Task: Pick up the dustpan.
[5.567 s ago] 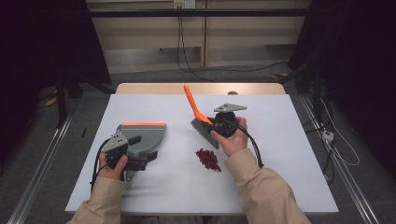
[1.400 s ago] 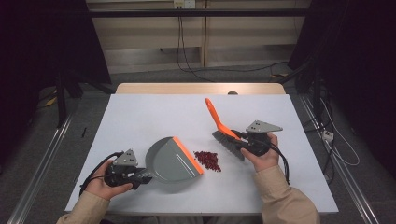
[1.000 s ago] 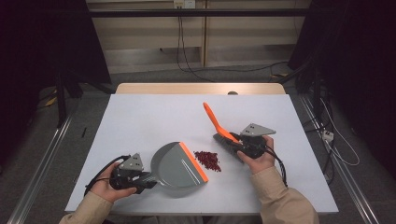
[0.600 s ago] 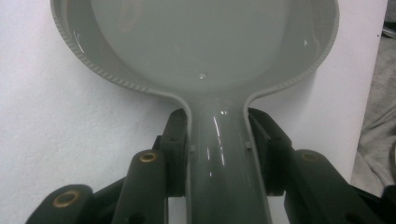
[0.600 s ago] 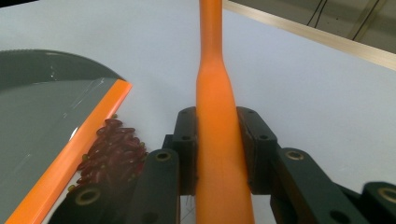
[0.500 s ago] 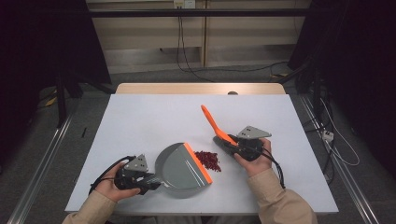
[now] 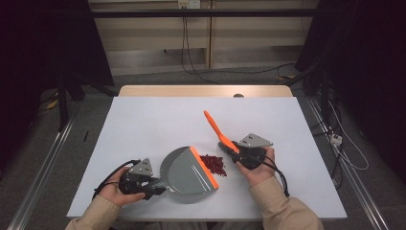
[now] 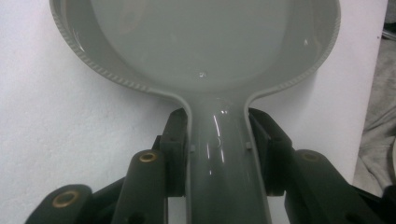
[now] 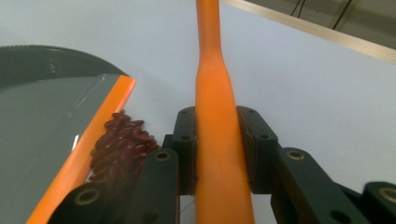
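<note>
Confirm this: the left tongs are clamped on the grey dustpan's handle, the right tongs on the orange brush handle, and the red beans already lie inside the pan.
Not quite. The grips are as stated, but the red beans lie on the table just outside the dustpan against its orange lip, as the high view shows.

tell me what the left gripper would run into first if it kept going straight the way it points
The left gripper, shut on the dustpan handle, points toward the pile of red beans. Pushed on, the pan's orange lip would likely meet the beans first.
</note>
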### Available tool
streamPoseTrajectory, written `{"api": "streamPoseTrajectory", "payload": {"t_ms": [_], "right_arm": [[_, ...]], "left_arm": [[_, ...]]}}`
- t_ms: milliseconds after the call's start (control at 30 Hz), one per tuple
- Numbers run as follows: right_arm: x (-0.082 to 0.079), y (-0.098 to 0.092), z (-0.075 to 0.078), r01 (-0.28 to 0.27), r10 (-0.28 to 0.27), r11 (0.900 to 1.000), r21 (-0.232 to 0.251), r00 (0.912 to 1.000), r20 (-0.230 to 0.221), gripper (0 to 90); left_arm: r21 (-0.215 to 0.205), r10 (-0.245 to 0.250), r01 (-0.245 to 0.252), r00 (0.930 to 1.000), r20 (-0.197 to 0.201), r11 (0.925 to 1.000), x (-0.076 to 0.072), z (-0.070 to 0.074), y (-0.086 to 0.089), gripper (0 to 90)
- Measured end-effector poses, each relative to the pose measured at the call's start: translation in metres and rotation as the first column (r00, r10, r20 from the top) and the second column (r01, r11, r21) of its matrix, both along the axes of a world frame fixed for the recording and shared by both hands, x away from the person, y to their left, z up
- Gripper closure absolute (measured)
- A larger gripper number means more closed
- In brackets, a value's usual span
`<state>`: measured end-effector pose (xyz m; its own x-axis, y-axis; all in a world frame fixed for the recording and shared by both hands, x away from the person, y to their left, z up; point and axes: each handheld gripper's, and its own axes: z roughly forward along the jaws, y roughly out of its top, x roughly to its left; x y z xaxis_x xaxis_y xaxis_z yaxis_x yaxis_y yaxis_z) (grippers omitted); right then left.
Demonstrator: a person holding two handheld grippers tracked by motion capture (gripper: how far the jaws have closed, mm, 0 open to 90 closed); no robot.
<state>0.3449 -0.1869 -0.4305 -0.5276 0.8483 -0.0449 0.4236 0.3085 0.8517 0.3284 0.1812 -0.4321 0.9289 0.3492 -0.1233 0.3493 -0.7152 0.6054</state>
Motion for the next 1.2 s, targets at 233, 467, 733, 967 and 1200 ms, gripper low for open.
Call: {"api": "streamPoseTrajectory", "payload": {"t_ms": [233, 467, 733, 967, 1200], "right_arm": [[0.003, -0.005, 0.002, 0.010, -0.010, 1.000, 0.003, 0.9981, -0.061, 64.7], [0.001, -0.004, 0.002, 0.013, -0.014, 1.000, -0.015, 0.9963, -0.085, 70.9], [-0.010, 0.007, -0.002, 0.065, -0.064, 0.998, 0.017, 0.9950, -0.077, 70.6], [-0.017, 0.018, -0.005, 0.098, -0.096, 0.995, 0.021, 0.9941, -0.049, 70.4], [-0.022, 0.029, -0.006, 0.104, -0.098, 0.991, 0.087, 0.9928, -0.069, 70.3]], "left_arm": [[-0.026, 0.026, -0.026, 0.9996, -0.015, 0.9993, -0.001, -0.001, 0.000, 62.0], [-0.049, 0.035, -0.036, 0.9992, -0.017, 0.9981, 0.000, 0.001, 0.004, 60.3], [-0.052, 0.043, -0.043, 0.9989, -0.018, 0.9977, 0.000, 0.002, 0.004, 62.3], [-0.029, 0.041, -0.041, 0.9990, -0.019, 0.9987, 0.000, 0.004, 0.001, 62.6], [-0.028, 0.043, -0.044, 0.9987, -0.026, 0.9986, 0.000, 0.005, -0.001, 62.5]]}}
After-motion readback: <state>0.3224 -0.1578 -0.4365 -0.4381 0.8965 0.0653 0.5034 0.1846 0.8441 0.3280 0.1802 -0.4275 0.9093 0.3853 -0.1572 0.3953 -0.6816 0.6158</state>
